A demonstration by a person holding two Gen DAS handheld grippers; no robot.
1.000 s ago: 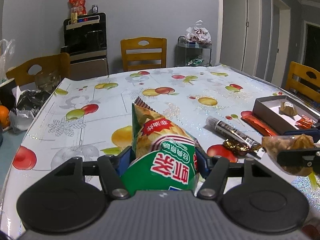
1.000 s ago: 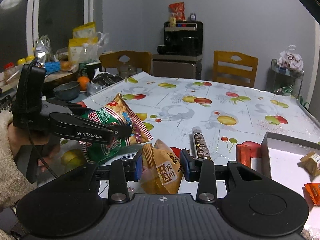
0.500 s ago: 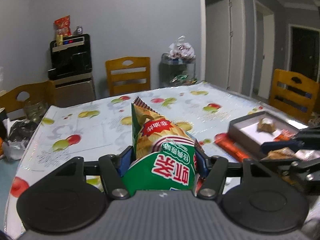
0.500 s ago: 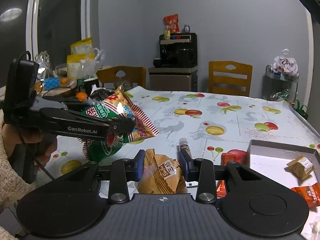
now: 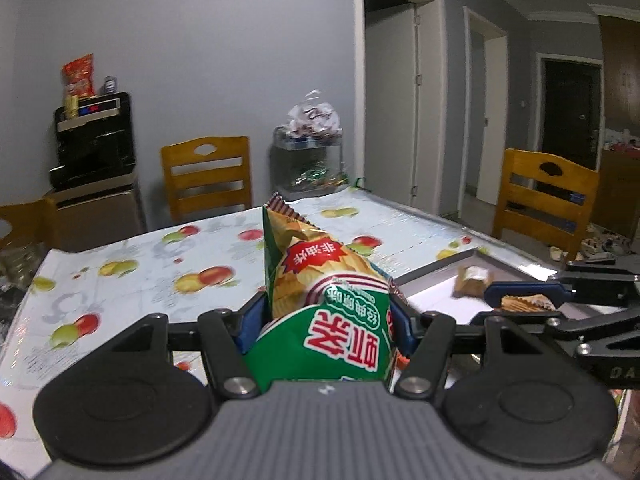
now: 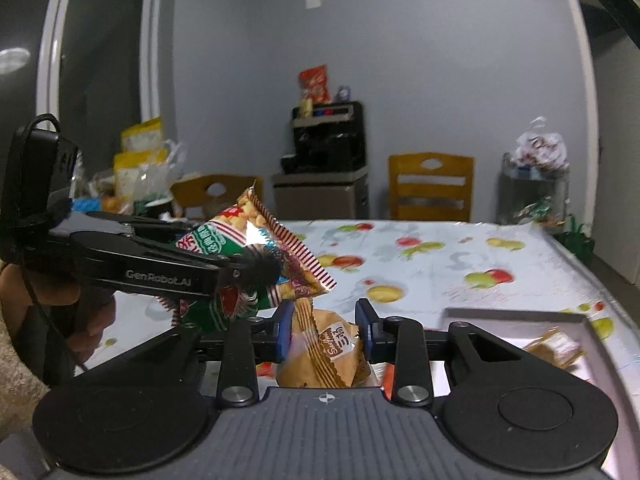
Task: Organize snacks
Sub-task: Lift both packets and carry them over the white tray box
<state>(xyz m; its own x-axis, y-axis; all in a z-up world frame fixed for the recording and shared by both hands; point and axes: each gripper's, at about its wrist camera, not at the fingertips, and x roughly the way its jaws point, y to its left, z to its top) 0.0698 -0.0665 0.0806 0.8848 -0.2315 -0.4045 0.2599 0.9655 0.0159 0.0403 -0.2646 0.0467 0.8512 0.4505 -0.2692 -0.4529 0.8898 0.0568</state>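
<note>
A green and yellow chip bag stands up between the blue pads of my left gripper, which is shut on it above the table. In the right wrist view the same bag hangs in the left gripper, held by a hand. My right gripper grips a small brown snack packet; its jaws are closing and both pads press on the packet. From the left wrist view, the right gripper and its packet hover over the near edge of a grey tray.
The tray holds a wrapped sweet. A fruit-print cloth covers the table. Wooden chairs stand round it. A dark dispenser and a shelf with a bag line the far wall.
Both grippers have risen and swung right with their snacks. The tray has come closer, and the tube and red bar on the table have dropped out of sight.
</note>
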